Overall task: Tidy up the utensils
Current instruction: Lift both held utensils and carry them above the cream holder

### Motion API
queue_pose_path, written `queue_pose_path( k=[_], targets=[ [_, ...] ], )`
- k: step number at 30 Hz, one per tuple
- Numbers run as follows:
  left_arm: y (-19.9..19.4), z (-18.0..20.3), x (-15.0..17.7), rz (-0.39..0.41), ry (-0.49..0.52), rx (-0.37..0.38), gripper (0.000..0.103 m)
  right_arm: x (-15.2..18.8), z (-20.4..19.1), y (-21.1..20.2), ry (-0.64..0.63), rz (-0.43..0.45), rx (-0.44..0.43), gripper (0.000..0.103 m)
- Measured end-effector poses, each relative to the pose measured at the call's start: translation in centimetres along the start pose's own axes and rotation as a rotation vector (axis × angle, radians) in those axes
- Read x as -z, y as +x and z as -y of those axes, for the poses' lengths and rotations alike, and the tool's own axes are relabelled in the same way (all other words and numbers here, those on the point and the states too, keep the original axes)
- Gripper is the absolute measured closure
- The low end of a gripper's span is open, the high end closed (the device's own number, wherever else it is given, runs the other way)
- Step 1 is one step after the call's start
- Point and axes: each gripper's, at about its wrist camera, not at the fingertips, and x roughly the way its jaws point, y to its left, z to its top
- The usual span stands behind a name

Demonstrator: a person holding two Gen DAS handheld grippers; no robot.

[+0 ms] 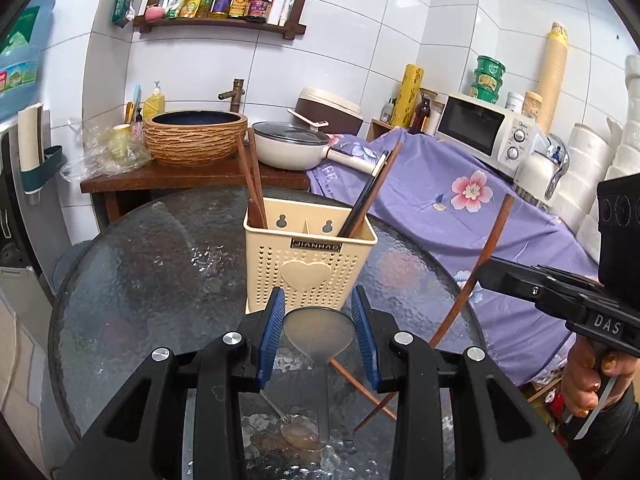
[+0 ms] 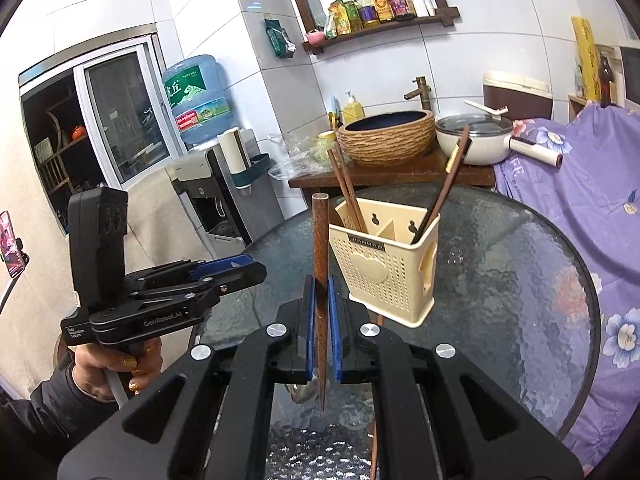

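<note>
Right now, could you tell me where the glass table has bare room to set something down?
Free: the glass table left of the cream holder. Crowded: in front of it, with the clear paddle, spoon and a loose chopstick.

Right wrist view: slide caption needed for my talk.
Right gripper shut on brown wooden chopstick beside cream perforated plastic utensil holder.

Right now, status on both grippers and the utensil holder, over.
Right gripper shut on chopstick, lifted. Left gripper jaws apart over clear rice paddle, not gripping. Utensil holder upright, path unobstructed.
</note>
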Motion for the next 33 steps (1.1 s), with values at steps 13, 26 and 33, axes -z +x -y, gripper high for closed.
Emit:
queue_pose_path(
  k=[13, 26, 33],
  targets=[
    [-0.9, -0.3, -5.0, 0.052, 0.006, -0.043, 0.069, -4.6, -1.5, -0.7, -0.048, 0.023, 0.013, 0.096],
    [0.2, -0.3, -12.2, 0.158, -0.025, -0.083, 0.069, -12.0, 0.1, -1.1, -0.016, 0.129, 0.118, 0.096],
    [2.2, -1.1, -15.1, 0.225, -0.078, -0.120, 0.069, -14.8, 1.2, -0.1, 0.004, 0.194, 0.176, 0.096]
  ],
)
